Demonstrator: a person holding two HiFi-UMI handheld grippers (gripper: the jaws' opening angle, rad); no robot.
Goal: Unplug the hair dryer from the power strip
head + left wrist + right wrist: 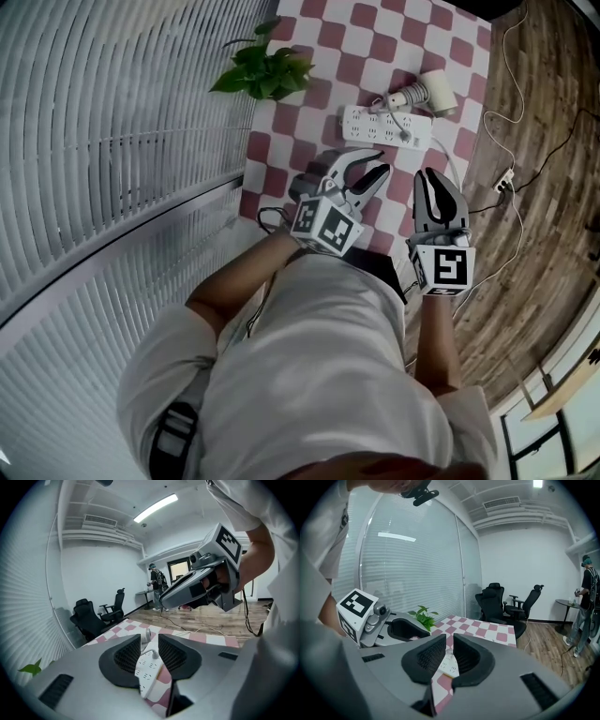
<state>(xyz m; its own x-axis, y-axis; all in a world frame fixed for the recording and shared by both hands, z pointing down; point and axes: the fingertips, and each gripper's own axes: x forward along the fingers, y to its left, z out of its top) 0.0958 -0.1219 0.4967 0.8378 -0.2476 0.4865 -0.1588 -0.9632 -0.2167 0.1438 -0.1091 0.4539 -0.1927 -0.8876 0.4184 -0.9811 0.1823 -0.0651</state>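
The white power strip point(384, 125) lies on the red-and-white checked tablecloth point(309, 155). Behind it lies the white hair dryer point(432, 93), whose cord runs to a plug point(404, 135) in the strip. My left gripper point(367, 167) hovers just in front of the strip, jaws open and empty. In the left gripper view the strip point(149, 665) shows through the gap of the left gripper point(150, 641). My right gripper point(430, 178) is shut and empty, in front of the strip's right end. The strip point(449, 665) appears past the right gripper point(449, 644) in its own view.
A potted green plant point(265, 70) stands on the table's left side by the window blinds point(112, 141). White and black cables point(511, 178) trail over the wooden floor on the right. Black office chairs point(499, 604) and a standing person point(586, 606) are farther back.
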